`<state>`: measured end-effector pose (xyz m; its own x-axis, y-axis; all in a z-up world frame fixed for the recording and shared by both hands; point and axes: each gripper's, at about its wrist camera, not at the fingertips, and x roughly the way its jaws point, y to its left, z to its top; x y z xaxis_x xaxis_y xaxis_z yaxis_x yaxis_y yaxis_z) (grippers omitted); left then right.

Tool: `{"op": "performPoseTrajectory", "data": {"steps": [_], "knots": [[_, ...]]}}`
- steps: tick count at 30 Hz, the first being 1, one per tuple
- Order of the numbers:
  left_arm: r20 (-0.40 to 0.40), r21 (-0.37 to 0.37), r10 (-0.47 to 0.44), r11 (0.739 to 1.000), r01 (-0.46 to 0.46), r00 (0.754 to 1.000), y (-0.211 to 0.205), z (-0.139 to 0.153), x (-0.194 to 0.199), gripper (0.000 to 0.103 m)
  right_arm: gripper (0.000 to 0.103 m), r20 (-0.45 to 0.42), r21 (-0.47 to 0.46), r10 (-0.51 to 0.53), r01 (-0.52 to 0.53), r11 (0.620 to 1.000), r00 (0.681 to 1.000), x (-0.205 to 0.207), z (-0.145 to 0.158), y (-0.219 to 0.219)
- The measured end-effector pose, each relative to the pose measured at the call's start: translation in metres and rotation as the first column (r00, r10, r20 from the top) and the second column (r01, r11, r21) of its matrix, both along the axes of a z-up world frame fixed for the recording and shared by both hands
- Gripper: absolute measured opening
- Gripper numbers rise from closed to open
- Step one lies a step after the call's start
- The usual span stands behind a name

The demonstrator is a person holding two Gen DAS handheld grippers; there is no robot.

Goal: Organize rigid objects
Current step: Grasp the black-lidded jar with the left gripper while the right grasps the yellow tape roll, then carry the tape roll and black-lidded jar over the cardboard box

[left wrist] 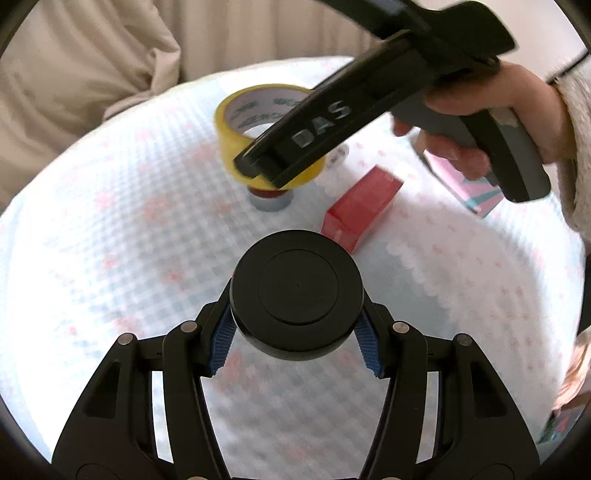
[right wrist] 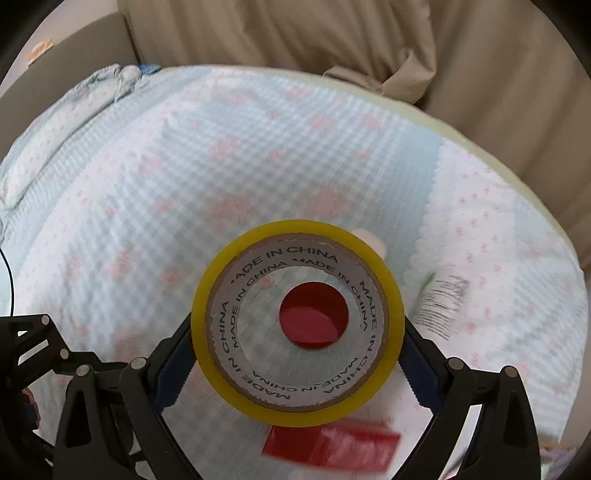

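Note:
My left gripper [left wrist: 297,328] is shut on a round black jar [left wrist: 297,291] with a flat lid, held above the cloth. My right gripper [right wrist: 297,354] is shut on a yellow tape roll [right wrist: 295,406], seen end-on in the right wrist view. In the left wrist view the right gripper [left wrist: 266,166] holds the tape roll [left wrist: 236,107] above a small grey container with a red top [left wrist: 269,197]. That red top [right wrist: 314,314] shows through the roll's core. A red box [left wrist: 360,210] lies to the right of it and also shows in the right wrist view [right wrist: 332,443].
A pale blue and white quilted cloth [left wrist: 129,221] with pink marks covers the surface. A pink and teal box [left wrist: 472,188] lies at the right under the hand. A barcoded white item [right wrist: 439,302] lies right of the roll. Beige cushions [right wrist: 369,33] stand behind.

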<state>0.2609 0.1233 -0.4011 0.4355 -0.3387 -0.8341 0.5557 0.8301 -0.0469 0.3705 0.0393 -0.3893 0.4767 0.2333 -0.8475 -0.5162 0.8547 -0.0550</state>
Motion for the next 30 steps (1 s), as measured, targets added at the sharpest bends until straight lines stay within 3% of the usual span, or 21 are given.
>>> {"op": "performPoseTrajectory", "data": {"steps": [8, 14, 22, 30], "knots": [[-0.002, -0.013, 0.042, 0.999, -0.042, 0.999, 0.015, 0.091, -0.028, 0.053, 0.096, 0.007, 0.045, -0.091, 0.09, 0.995, 0.996, -0.062, 0.091, -0.02], [0.049, -0.02, 0.016, 1.0, -0.015, 0.999, 0.014, 0.163, -0.034, 0.053, 0.096, -0.017, 0.078, -0.191, 0.191, 0.978, 0.982, -0.105, 0.146, -0.047], [0.085, -0.059, -0.005, 0.998, 0.01, 0.996, -0.018, 0.214, -0.037, 0.053, 0.096, -0.014, 0.09, -0.31, 0.31, 0.946, 0.951, -0.144, 0.191, -0.106], [0.077, -0.092, 0.015, 0.996, -0.008, 0.997, -0.094, 0.235, -0.044, 0.053, 0.096, -0.006, 0.104, -0.387, 0.386, 0.917, 0.922, -0.176, 0.213, -0.199]]}}
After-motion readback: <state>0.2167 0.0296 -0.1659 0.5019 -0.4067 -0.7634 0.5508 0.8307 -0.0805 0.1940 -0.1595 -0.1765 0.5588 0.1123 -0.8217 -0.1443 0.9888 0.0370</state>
